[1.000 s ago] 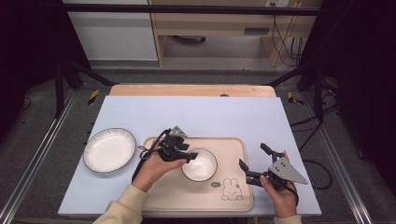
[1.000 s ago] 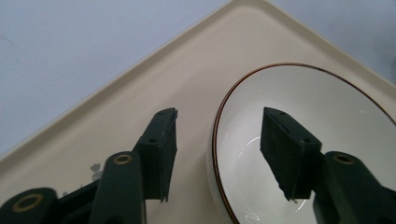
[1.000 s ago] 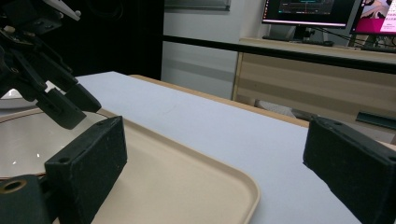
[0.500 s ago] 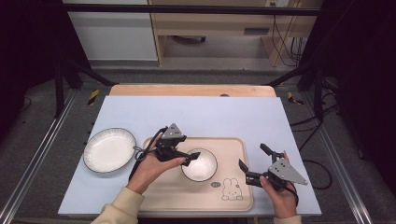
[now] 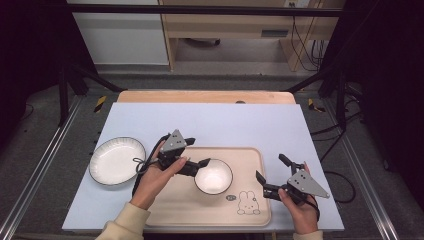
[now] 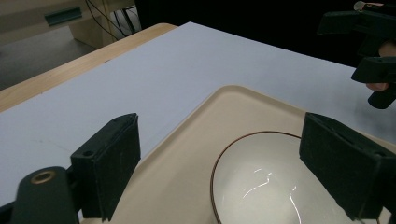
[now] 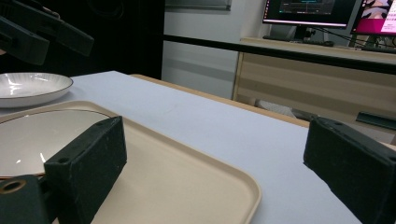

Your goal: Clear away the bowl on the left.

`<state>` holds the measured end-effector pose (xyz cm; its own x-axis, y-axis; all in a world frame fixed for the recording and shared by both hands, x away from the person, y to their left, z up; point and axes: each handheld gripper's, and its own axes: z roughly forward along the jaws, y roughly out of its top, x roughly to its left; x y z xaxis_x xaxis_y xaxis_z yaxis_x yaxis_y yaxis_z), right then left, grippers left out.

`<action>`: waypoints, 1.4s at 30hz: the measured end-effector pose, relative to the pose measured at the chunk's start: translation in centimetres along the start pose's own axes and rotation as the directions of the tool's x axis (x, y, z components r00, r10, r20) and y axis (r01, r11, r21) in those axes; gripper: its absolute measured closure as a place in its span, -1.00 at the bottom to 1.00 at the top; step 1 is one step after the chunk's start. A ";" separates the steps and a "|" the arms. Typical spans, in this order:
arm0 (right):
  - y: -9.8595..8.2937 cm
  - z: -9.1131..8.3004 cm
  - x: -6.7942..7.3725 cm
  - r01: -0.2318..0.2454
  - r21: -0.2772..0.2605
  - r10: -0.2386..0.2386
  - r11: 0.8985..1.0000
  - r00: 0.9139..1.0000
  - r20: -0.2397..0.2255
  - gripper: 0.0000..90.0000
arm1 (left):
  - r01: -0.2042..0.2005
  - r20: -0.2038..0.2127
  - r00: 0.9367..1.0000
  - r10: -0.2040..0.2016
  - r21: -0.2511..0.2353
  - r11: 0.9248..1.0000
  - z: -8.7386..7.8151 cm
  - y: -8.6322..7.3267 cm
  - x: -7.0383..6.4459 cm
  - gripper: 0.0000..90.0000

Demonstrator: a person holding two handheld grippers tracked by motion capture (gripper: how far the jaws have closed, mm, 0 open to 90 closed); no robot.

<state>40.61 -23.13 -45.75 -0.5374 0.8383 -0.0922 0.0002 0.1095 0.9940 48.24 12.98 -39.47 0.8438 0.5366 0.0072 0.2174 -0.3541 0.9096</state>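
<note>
A: Where is your left gripper [image 5: 197, 159] right now?

B: You hold it over the left part of the beige tray [image 5: 250, 160], at the left rim of the white bowl [image 5: 213, 176]. In the left gripper view its jaws stand spread wide, with nothing between them but the bowl's near rim [image 6: 261, 182] lower down. You grasp nothing with it.

A: And the bowl itself?

B: It sits upright on the tray, about mid-tray, left of the printed rabbit [image 5: 245, 202]. It looks empty, with a thin dark line round its rim.

A: What about your right gripper [image 5: 272, 172]?

B: You hold it just off the tray's right edge, over the pale blue mat [image 5: 225, 122]. Its jaws are parted wide as well, and in the right gripper view the tray's corner [image 7: 233, 186] and bare mat show in the gap. It grips nothing.

A: Anything else on the table?

B: A white plate [image 5: 117, 161] lies on the mat left of the tray, apart from it, just beside your left hand [image 5: 157, 177].
</note>
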 end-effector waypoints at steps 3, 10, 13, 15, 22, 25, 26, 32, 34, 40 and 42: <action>0.0 0.0 0.0 0.000 -0.001 0.000 1.000 1.000 0.000 -0.86 | 0.008 -0.021 1.000 -0.008 0.001 1.000 -0.6 -0.1 0.4 -0.72; 0.0 0.0 0.1 -0.002 0.000 0.002 1.000 1.000 0.000 -0.86 | 0.032 -0.048 0.998 -0.033 -0.026 0.999 -2.0 -0.4 1.2 -0.72; 0.0 0.0 0.0 -0.004 0.002 0.004 1.000 1.000 0.001 -0.86 | 0.025 -0.062 0.998 -0.027 -0.031 0.999 -2.6 -0.7 1.6 -0.72; 0.0 0.0 0.0 -0.003 -0.002 0.003 1.000 1.000 0.000 -0.86 | 0.028 -0.067 0.997 -0.030 -0.036 0.999 -3.0 -1.0 1.8 -0.72; 0.0 0.1 0.0 -0.001 0.000 0.001 1.000 1.000 -0.001 -0.86 | 0.052 -0.075 0.996 -0.056 -0.055 0.997 -4.4 -2.1 2.3 -0.72; 0.0 0.1 0.1 0.002 0.001 -0.002 1.000 1.000 -0.002 -0.86 | 0.050 -0.067 0.996 -0.055 -0.066 0.997 -4.9 -2.5 2.5 -0.74; 0.0 0.1 0.1 -0.001 0.002 0.001 1.000 1.000 -0.002 -0.86 | 0.046 -0.066 0.997 -0.050 -0.068 0.997 -5.1 -2.7 2.6 -0.75; 0.0 0.1 0.1 -0.002 0.003 0.002 1.000 1.000 -0.003 -0.86 | 0.040 -0.080 0.996 -0.047 -0.077 0.996 -6.0 -3.4 2.9 -0.75; 0.0 0.1 0.1 -0.001 0.003 0.001 1.000 1.000 -0.003 -0.86 | 0.044 -0.084 0.995 -0.051 -0.078 0.996 -6.3 -3.8 3.1 -0.75; 0.0 0.1 0.1 -0.002 0.003 0.002 1.000 1.000 -0.005 -0.87 | 0.063 -0.103 0.992 -0.072 -0.084 0.994 -7.2 -5.1 3.8 -0.75; 0.0 0.1 0.1 0.001 0.003 -0.001 1.000 1.000 -0.005 -0.87 | 0.068 -0.109 0.991 -0.078 -0.088 0.994 -7.6 -5.3 4.0 -0.75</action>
<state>40.65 -22.99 -45.79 -0.5418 0.8353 -0.0929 0.0024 0.1121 0.9937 46.72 22.78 -41.13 0.7659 0.6427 -0.0183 0.2305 -0.2479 0.9410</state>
